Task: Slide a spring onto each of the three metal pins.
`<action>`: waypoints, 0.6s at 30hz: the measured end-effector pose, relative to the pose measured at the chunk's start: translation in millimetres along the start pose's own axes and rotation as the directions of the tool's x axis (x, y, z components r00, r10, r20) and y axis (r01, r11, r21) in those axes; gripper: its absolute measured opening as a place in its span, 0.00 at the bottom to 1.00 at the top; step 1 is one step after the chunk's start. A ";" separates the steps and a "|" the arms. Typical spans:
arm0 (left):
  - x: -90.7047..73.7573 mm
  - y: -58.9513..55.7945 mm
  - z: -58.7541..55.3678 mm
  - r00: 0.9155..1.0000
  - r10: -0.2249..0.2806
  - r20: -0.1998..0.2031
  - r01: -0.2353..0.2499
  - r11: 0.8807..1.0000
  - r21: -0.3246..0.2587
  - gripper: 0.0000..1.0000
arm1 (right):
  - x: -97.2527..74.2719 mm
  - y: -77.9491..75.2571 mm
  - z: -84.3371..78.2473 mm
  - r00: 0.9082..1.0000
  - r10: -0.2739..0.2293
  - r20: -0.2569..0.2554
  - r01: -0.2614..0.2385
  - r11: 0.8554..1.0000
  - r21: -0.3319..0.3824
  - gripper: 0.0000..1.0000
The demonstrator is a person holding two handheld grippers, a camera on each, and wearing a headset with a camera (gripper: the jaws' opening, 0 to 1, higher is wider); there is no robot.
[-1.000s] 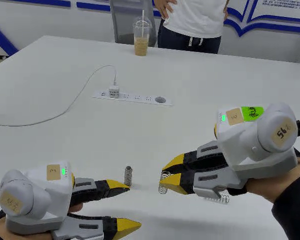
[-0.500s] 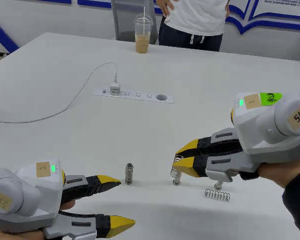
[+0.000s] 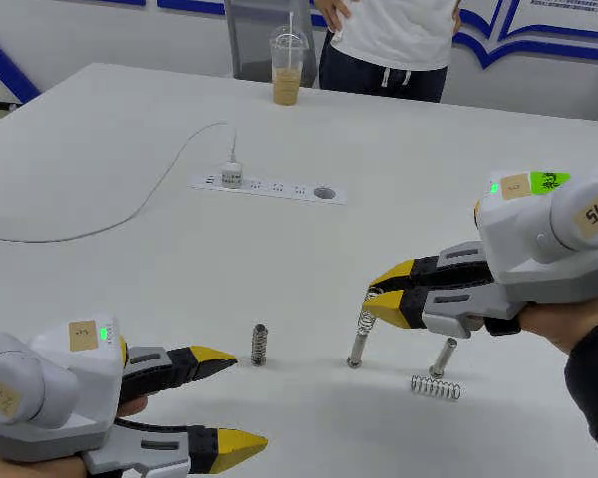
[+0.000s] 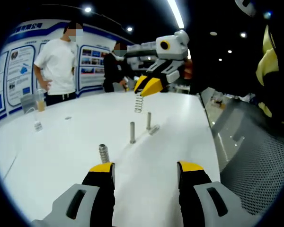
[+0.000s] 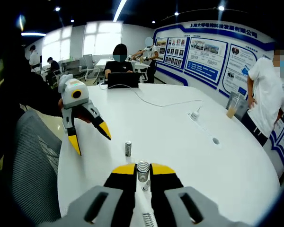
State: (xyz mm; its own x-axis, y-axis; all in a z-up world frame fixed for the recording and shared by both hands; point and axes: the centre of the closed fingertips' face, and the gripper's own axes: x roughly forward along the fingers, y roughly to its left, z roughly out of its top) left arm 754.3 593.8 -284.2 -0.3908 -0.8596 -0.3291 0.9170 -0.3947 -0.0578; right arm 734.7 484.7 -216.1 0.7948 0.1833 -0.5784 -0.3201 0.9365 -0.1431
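Your right gripper [image 3: 372, 300] has carried its spring [image 3: 366, 321] up off the table [image 3: 130, 179], so the coil now hangs from the fingertips at the top of the middle pin [image 3: 356, 349]. The right fingers are pinched narrow on the spring's upper coils. Whether the lower end is already over the pin's tip or just above it is hard to tell from these views. Your left gripper [image 3: 241, 396] hovers with its fingers spread wide, holding nothing. Just ahead of its upper fingertip stands the sprung pin [image 3: 259, 344], already wearing a coil. So one pin looks done and the second is in hand. What is left is the bare pin [image 3: 443, 356], below and behind the right fingertips, and the loose spring [image 3: 436, 387] lying just beside it.
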 end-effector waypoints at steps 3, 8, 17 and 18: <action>-0.1 0.3 -0.6 1.000 0.001 -0.001 -0.001 1.000 -0.002 0.54 | 2.3 -3.4 -2.3 1.000 -0.007 0.000 0.007 1.000 0.009 0.12; -0.1 0.2 -1.3 1.000 0.002 -0.002 -0.002 1.000 -0.005 0.55 | 7.6 -7.6 -8.3 1.000 -0.016 -0.005 0.016 1.000 0.022 0.12; -0.5 1.0 -2.3 1.000 0.005 -0.005 -0.005 1.000 -0.009 0.56 | 14.6 -12.4 -20.0 1.000 -0.019 -0.016 0.020 0.999 0.046 0.12; -0.5 1.0 -2.6 1.000 0.005 -0.006 -0.005 1.000 -0.009 0.56 | 15.0 -12.9 -20.4 1.000 -0.019 -0.015 0.020 0.999 0.046 0.12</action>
State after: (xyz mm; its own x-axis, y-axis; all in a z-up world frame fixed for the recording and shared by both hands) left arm 755.6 594.7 -286.6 -0.3853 -0.8597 -0.3353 0.9198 -0.3872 -0.0640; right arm 740.3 469.3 -239.3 0.7932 0.1609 -0.5873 -0.2801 0.9528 -0.1172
